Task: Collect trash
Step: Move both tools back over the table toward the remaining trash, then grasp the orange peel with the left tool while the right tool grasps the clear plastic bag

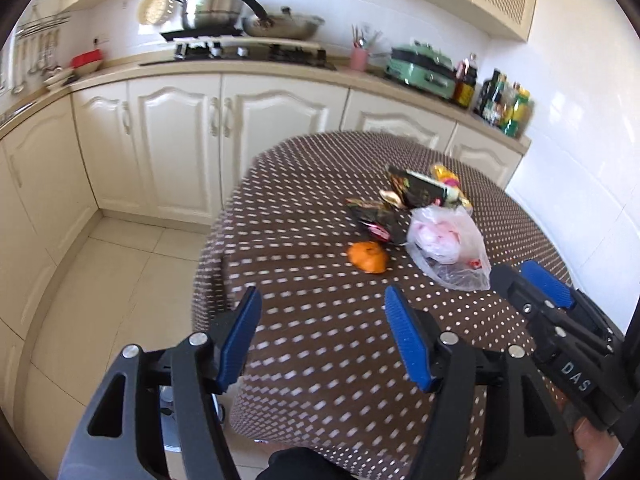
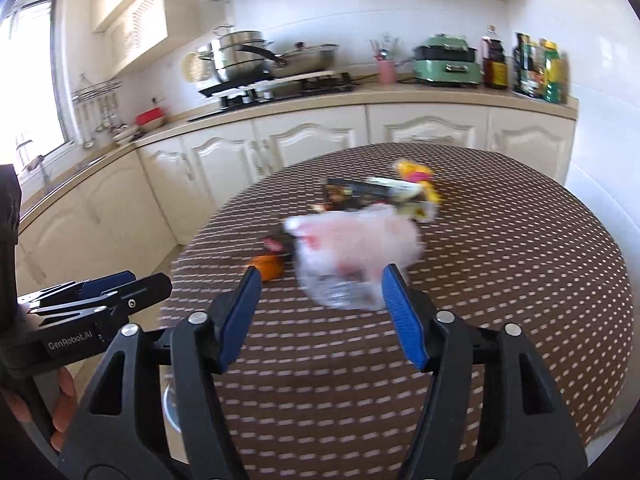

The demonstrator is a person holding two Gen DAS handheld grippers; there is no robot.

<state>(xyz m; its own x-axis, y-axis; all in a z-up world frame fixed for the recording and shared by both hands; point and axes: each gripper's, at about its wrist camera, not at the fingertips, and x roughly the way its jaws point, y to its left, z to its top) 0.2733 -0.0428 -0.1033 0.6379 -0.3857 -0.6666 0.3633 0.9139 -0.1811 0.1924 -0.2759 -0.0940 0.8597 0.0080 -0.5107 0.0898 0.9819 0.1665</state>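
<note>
Both tongs, left tongs (image 1: 322, 312) and right tongs (image 2: 320, 290), angle downward over the polka-dot desk (image 1: 320, 344), spread wide and empty, short of the plastic bag (image 1: 448, 248) and orange peel (image 1: 368, 257) at frame centre.

The tablecloth (image 1: 320, 320) is brown with a regular pattern of white dots. At centre frame lies an orange peel (image 1: 368, 257), beside a clear plastic bag (image 1: 448, 246) showing pink inside, and black wrappers (image 1: 416, 188) with yellow and pink bits. Cabinets (image 1: 180, 140) are cream; upper right, a mint-green appliance (image 1: 424, 68). Gripper pads (image 1: 406, 336) are blue on black arms.
</note>
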